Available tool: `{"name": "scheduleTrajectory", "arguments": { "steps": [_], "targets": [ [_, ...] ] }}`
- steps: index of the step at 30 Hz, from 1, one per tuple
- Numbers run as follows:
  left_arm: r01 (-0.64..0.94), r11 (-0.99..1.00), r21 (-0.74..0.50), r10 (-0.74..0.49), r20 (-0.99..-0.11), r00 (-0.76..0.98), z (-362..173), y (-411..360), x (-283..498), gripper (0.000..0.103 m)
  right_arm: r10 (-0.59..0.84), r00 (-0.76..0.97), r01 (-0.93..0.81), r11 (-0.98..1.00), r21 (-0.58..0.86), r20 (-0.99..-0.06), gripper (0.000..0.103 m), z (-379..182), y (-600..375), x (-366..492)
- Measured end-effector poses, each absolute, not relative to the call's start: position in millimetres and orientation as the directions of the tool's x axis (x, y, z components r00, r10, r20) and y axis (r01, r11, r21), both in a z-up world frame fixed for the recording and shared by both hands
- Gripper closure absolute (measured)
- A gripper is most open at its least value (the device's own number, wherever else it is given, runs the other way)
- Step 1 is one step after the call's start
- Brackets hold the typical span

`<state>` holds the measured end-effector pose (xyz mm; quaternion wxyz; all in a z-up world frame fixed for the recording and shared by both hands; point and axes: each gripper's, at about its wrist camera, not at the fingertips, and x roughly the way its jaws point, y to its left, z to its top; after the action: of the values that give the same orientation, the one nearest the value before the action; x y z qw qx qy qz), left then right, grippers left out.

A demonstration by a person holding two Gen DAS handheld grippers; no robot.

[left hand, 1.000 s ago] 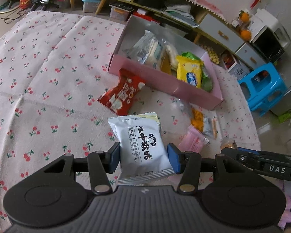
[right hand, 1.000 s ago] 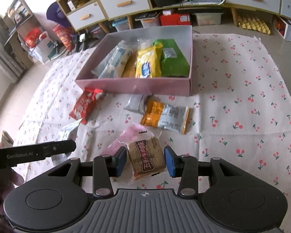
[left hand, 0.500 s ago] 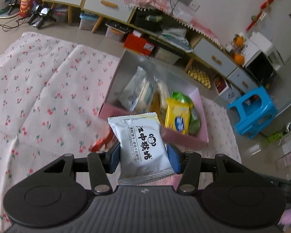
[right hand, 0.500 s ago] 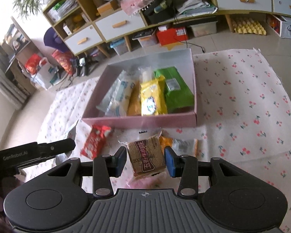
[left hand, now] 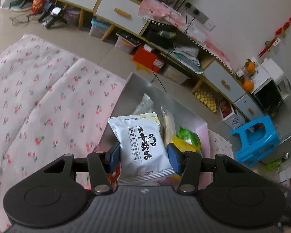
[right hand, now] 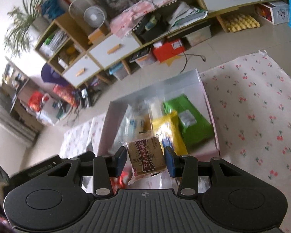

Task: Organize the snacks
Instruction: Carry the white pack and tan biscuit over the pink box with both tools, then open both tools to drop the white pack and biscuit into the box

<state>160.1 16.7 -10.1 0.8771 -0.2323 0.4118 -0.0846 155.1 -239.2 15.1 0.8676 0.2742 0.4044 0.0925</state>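
Left gripper [left hand: 143, 156] first: its blue pads are clamped on the sides of a white snack packet [left hand: 142, 145], which stands upright between them, printed face to the camera. Beyond the packet sits the pink box [left hand: 202, 134] on the cherry-print cloth [left hand: 48, 101], and the packet hangs over the box's near wall, toward its left end. Green and yellow packs [left hand: 188, 137] already lie inside, to the right of the packet.

Over to the right wrist view: right gripper [right hand: 145, 160] is pinched narrow on a small brown snack in a clear wrapper [right hand: 145, 156], carried above the near wall of the same pink box [right hand: 209, 104]. A yellow pack [right hand: 168, 130] and a green pack [right hand: 188, 120] fill the box's right half; pale packets lie to its left.

Judging by this, both hands are in the carry-to-box step. Next up, each needs to clear the near wall, find a free gap among the packs, lower, then let go.
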Motion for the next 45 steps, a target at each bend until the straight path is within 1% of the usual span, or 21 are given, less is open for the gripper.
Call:
{"name": "scheduleTrajectory", "arguments": {
  "steps": [3,6,8,15,19,23,31,33,34,35,39,42,45],
  "targets": [
    [-0.02,0.899,-0.437,-0.319,-0.688,0.652,-9.8,10.3,177.6,0.055,0.357,0.686,0.064,0.838,0.542,-0.633,0.062,20.8,-241.9,174.5],
    [0.018,0.916,-0.4,-0.315,-0.692,0.65,-7.2,6.4,191.3,0.055,0.32,0.713,0.054,0.862,0.504,-0.624,0.062,25.2,-247.2,193.8],
    [0.055,0.935,-0.351,-0.297,-0.689,0.661,-4.0,0.5,201.9,0.055,0.285,0.725,0.065,0.878,0.474,-0.627,0.062,23.3,-251.3,203.8],
    [0.149,0.962,-0.227,-0.267,-0.692,0.67,-8.6,-17.7,226.8,0.055,0.258,0.704,0.12,0.876,0.468,-0.662,0.062,-9.9,-269.6,246.6],
    [0.176,0.964,-0.198,-0.265,-0.693,0.67,-13.3,-22.8,234.3,0.055,0.228,0.701,0.136,0.887,0.44,-0.675,0.062,-21.0,-274.0,259.5],
    [0.188,0.97,-0.153,-0.241,-0.695,0.677,-15.4,-28.0,238.5,0.055,0.224,0.711,0.126,0.892,0.435,-0.666,0.062,-21.5,-275.1,268.2],
    [0.195,0.971,-0.137,-0.235,-0.694,0.681,-15.8,-30.8,239.0,0.054,0.229,0.718,0.098,0.902,0.421,-0.657,0.061,-17.4,-268.9,268.5],
    [0.197,0.971,-0.138,-0.237,-0.684,0.69,-14.8,-31.1,240.3,0.052,0.232,0.716,0.094,0.902,0.42,-0.658,0.061,-17.5,-268.7,269.4],
    [0.194,0.972,-0.135,-0.233,-0.678,0.697,-14.1,-30.8,239.9,0.043,0.233,0.715,0.092,0.903,0.419,-0.659,0.061,-17.4,-267.8,269.0],
    [0.188,0.974,-0.13,-0.225,-0.674,0.703,-13.2,-30.5,239.3,0.036,0.235,0.714,0.089,0.904,0.419,-0.659,0.061,-17.0,-267.1,268.8],
    [0.197,0.975,-0.106,-0.216,-0.673,0.707,-10.5,-32.4,238.0,0.033,0.255,0.705,0.076,0.901,0.428,-0.662,0.06,-15.1,-265.4,267.5],
    [0.203,0.975,-0.092,-0.212,-0.671,0.711,-8.8,-33.4,234.9,0.028,0.26,0.699,0.079,0.898,0.433,-0.666,0.049,-13.3,-264.6,265.9],
    [0.208,0.974,-0.085,-0.209,-0.677,0.706,-6.4,-33.6,229.6,0.026,0.259,0.697,0.073,0.902,0.426,-0.668,0.049,-10.3,-262.6,260.4]
  ]
}}
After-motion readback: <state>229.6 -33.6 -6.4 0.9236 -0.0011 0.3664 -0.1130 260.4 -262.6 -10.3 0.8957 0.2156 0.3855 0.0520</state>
